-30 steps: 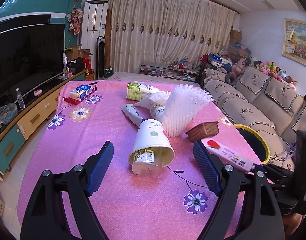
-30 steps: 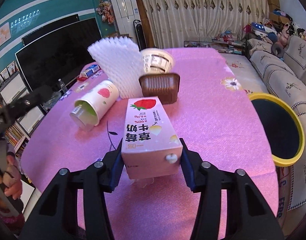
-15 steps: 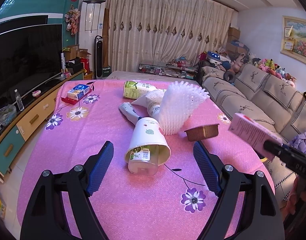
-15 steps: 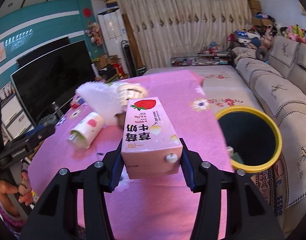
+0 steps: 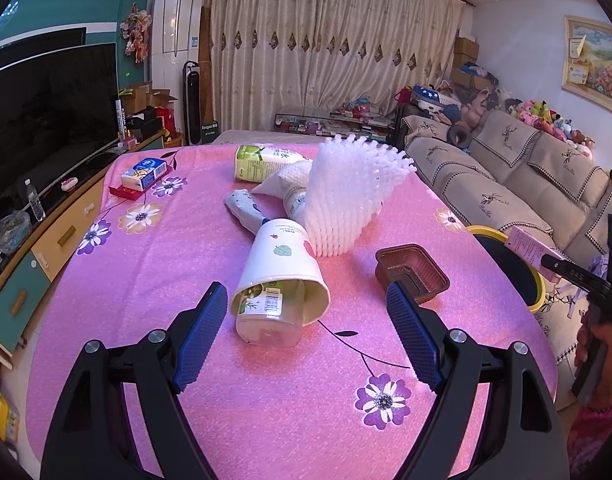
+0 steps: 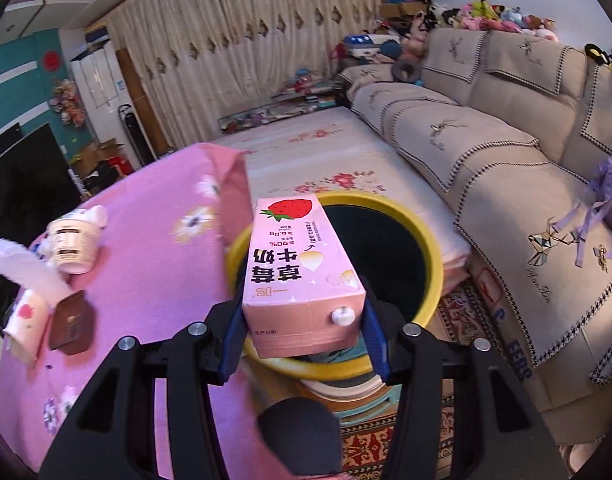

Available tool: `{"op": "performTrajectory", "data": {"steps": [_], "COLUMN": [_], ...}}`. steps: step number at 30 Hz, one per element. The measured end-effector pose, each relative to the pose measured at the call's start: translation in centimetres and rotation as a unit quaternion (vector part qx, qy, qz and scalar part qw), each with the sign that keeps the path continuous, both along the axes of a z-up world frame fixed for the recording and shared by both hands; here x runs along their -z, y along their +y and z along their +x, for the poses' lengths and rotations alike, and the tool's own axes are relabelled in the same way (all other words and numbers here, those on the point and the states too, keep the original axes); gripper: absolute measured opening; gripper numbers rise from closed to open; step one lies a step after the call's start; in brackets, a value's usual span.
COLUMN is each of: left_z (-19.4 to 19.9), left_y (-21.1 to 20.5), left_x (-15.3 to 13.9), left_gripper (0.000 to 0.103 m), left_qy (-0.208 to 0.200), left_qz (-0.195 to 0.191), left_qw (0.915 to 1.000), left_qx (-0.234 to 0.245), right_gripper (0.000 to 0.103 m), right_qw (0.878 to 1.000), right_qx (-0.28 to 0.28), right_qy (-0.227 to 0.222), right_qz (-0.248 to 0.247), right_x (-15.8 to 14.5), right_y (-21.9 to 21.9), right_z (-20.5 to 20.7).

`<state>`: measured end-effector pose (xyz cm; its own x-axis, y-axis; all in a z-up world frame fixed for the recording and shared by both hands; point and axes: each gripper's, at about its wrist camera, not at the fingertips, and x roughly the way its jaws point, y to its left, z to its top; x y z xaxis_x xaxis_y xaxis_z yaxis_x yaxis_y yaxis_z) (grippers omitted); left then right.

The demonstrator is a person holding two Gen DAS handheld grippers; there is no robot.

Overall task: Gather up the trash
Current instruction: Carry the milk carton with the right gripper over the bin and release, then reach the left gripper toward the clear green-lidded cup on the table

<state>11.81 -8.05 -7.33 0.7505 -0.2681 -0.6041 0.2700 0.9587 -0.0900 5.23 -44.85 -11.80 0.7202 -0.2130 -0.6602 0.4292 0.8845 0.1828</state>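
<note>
Your right hand-held gripper (image 6: 302, 332) is clamped on the pink strawberry milk carton (image 6: 298, 268), both blue pads pressed flat against its long sides, and the carton hangs over the near rim of the yellow-rimmed bin (image 6: 434, 256) that stands just beside the pink surface (image 6: 154, 240). So the step in hand looks like the drop: the carton is carried and lined up, but not yet let go.

For the next move, you would want more of the carton over the dark mouth of the bin before you part the jaws. From the right wrist view its back end sits above the near rim, so a release here might catch the rim and tip the carton outward.

Your left hand-held gripper (image 5: 306, 332) stands wide apart with nothing between its pads, low over the surface and aimed at the white paper cup (image 5: 282, 268) lying on its side with its mouth toward you. The brown plastic tray (image 5: 412, 272) lies just beside it, and the white foam netting (image 5: 346, 200) lies behind. That cup seems the likely next pick.
</note>
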Motion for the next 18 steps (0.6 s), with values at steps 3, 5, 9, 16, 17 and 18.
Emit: {"op": "performTrajectory", "data": {"steps": [3, 5, 9, 16, 17, 18], "left_z": [0.3, 0.5, 0.8, 1.5, 1.6, 1.8], "left_y": [-0.4, -0.6, -0.6, -0.3, -0.3, -0.3], "left_x": [0.3, 0.4, 0.7, 1.3, 1.5, 1.6], "left_gripper": [0.081, 0.081, 0.081, 0.081, 0.081, 0.081], "left_qy": [0.005, 0.007, 0.01, 0.02, 0.022, 0.024], "left_qz": [0.003, 0.005, 0.007, 0.005, 0.006, 0.006], "left_qw": [1.0, 1.0, 0.9999, 0.9998, 0.9997, 0.9997], "left_qx": [0.002, 0.003, 0.003, -0.003, -0.003, -0.004], "right_gripper": [0.048, 0.049, 0.054, 0.057, 0.057, 0.057], "right_qw": [1.0, 1.0, 0.999, 0.999, 1.0, 1.0], "right_qx": [0.01, 0.016, 0.028, 0.027, 0.025, 0.024], "right_qy": [0.013, 0.019, 0.023, 0.012, 0.011, 0.01], "right_qz": [-0.001, -0.003, -0.01, -0.016, -0.015, -0.015], "right_x": [1.1, 1.7, 2.2, 1.5, 1.4, 1.3], "right_y": [-1.1, -1.6, -2.1, -1.0, -0.8, -0.6], "right_z": [1.3, 2.2, 2.8, 2.0, 1.8, 1.7]}}
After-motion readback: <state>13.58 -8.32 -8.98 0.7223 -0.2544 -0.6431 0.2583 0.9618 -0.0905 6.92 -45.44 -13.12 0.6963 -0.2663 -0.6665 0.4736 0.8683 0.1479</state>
